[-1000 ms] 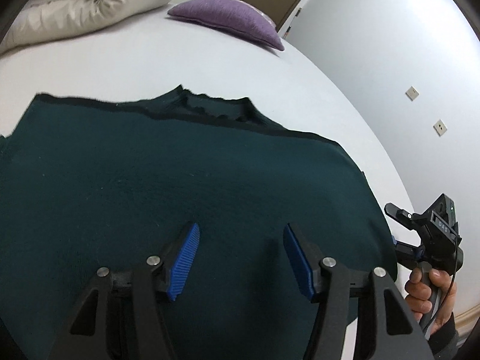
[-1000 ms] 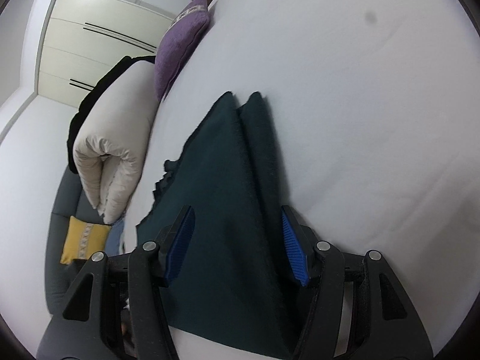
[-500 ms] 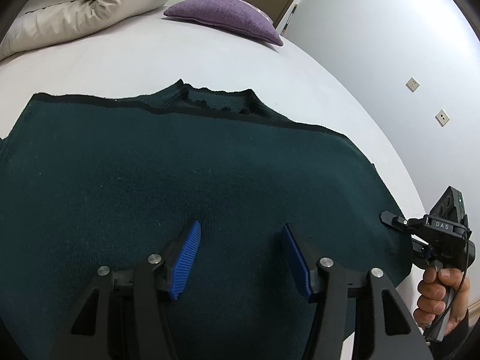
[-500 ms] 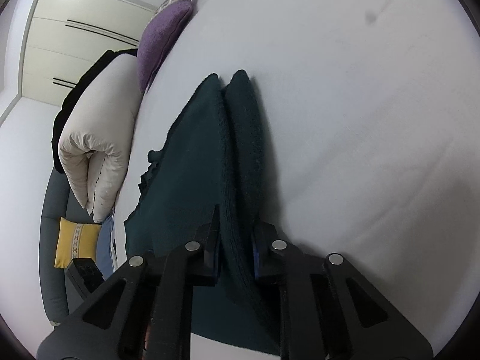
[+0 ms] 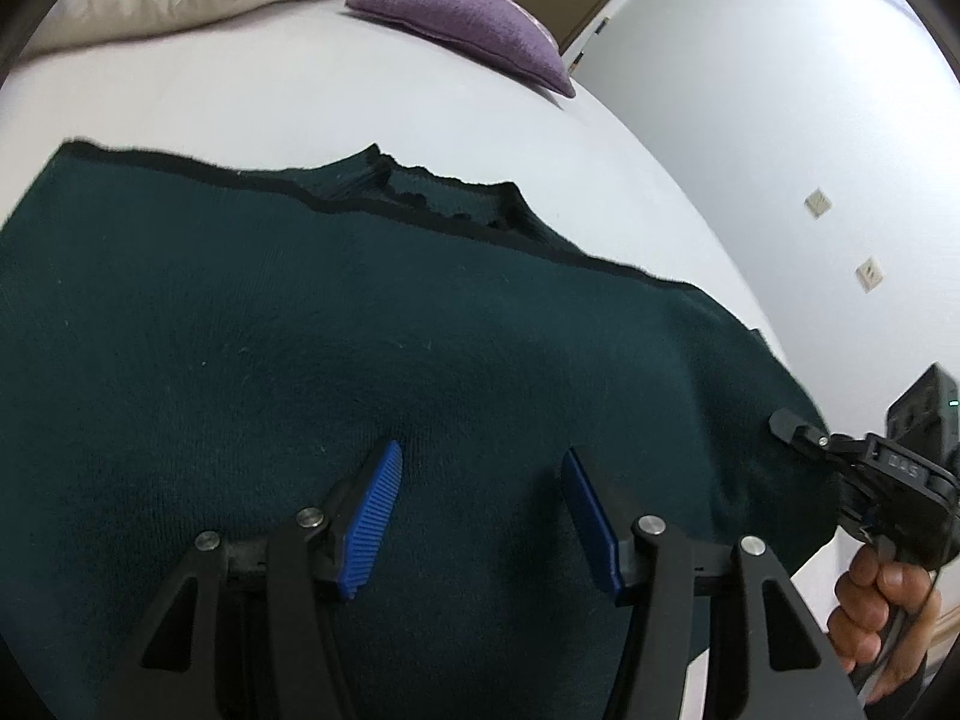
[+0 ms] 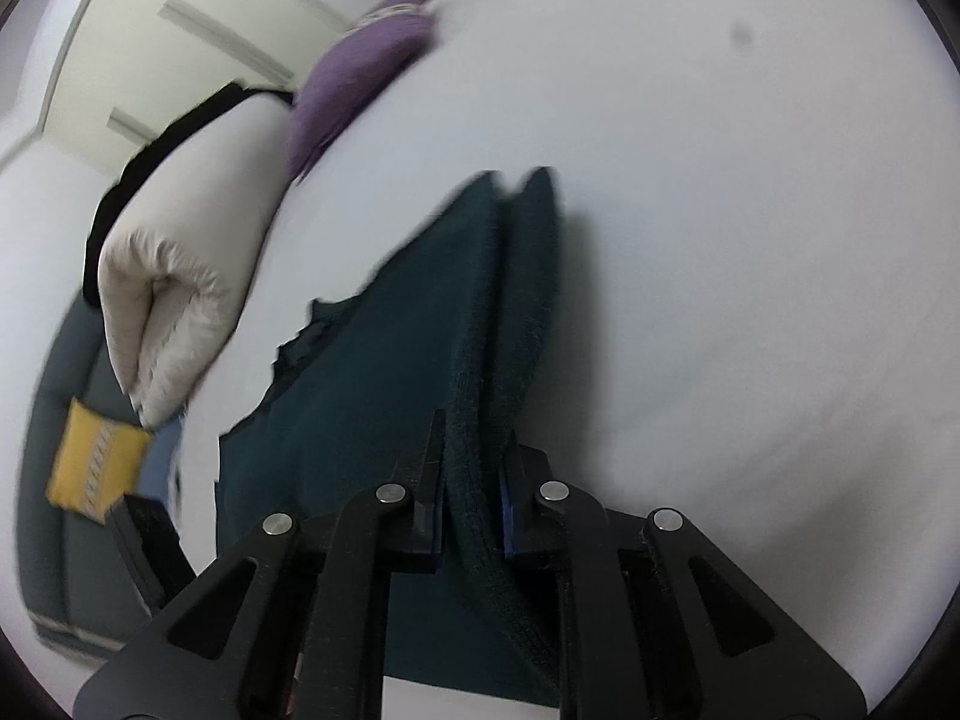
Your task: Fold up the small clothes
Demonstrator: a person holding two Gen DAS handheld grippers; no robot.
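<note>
Only legible text: "DAS" on the black body of the right gripper (image 5: 780, 423), at 3 o'clock in the left wrist view. Nothing else readable.

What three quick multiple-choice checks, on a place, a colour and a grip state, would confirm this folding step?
1. Where does the purple cushion lie? A on the sweater; B on the bed beyond the sweater; C on the floor.
2. What colour is the sweater? A dark green; B red; C yellow.
3. What is the right gripper doing? A standing open; B shut on nothing; C clamping the sweater's edge.

Key: 1 B, white bed lies between them. 2 A, dark green knit with black trim. 3 C, folded knit fills the gap between its pads.
</note>
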